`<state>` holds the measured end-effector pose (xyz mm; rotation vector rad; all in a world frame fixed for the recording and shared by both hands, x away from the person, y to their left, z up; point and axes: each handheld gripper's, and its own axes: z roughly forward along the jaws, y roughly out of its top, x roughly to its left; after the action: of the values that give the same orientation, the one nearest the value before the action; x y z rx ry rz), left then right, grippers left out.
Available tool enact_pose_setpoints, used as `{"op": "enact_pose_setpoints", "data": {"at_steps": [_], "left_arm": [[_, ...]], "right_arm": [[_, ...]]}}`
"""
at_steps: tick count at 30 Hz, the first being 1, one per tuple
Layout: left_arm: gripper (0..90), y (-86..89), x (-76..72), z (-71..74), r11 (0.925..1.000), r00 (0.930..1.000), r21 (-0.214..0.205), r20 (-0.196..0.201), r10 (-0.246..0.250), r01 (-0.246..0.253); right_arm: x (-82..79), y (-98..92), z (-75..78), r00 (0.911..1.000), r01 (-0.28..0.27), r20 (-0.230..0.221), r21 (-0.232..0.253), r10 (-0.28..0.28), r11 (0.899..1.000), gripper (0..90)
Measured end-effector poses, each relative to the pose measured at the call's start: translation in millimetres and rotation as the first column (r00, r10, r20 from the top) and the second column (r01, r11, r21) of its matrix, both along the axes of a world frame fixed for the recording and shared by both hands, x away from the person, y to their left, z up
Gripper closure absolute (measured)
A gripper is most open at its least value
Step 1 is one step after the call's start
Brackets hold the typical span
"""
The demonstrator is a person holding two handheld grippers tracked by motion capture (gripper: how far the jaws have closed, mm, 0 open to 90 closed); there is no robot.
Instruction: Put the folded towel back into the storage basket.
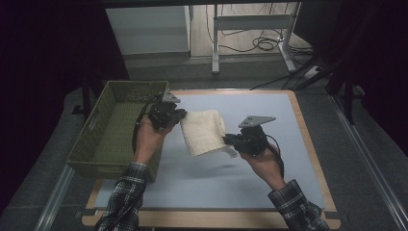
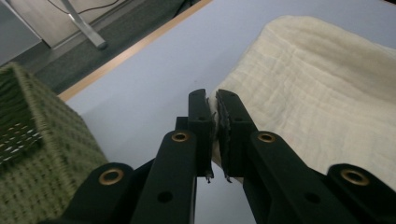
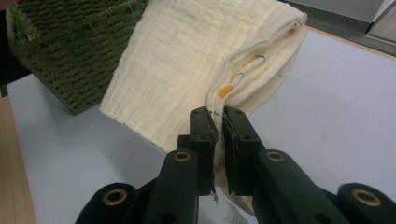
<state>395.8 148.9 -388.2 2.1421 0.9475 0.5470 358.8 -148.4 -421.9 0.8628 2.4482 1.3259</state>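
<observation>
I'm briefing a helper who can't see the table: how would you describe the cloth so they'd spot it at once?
Start at the pale blue mat covering the wooden table. Right of the green woven basket at its left edge, a folded cream cloth hangs between the left gripper and right gripper. It is the only soft, pale, crinkled thing there.

Dim room, dark at both sides. Grey carpet floor [image 1: 370, 144] around wood-edged table [image 1: 308, 139]. Beyond table: white metal frame legs [image 1: 215, 43], black cables [image 1: 264, 44] (loosely coiled), pale cabinet [image 1: 149, 29] left of legs.
</observation>
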Motion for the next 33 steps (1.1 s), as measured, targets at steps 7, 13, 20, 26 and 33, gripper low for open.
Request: {"op": "enact_pose_setpoints", "data": {"at_steps": [7,13,20,26,33], "left_arm": [[84.9,18.1,-3.2,12.2,0.9995,0.9994,0.008,0.018,0.029,-0.029],[84.9,30.9,-5.1,19.7,0.998,0.9979,0.03,0.034,0.056,-0.057],[84.8,49.7,-7.9,28.3,0.9952,0.9947,0.03,0.047,0.091,-0.093],[84.8,67.2,-12.3,37.1,0.9912,0.9906,0.047,0.063,0.121,-0.124],[84.8,91.5,-17.8,43.8,0.9839,0.9835,0.055,0.072,0.166,-0.17]], "right_arm": [[4.5,16.6,5.4,0.9998,-0.02,0.009,0.006,0.02,1.0,82.6],[8.2,32.6,11.5,0.999,-0.04,0.019,0.015,0.04,0.999,82.6],[11.8,54.3,17.2,0.9979,-0.063,0.018,0.025,0.062,0.998,82.4],[13.7,73.3,20.7,0.9963,-0.082,0.029,0.032,0.081,0.996,82.4],[15.6,97.9,25.3,0.994,-0.104,0.039,0.042,0.102,0.994,82.4]]}}
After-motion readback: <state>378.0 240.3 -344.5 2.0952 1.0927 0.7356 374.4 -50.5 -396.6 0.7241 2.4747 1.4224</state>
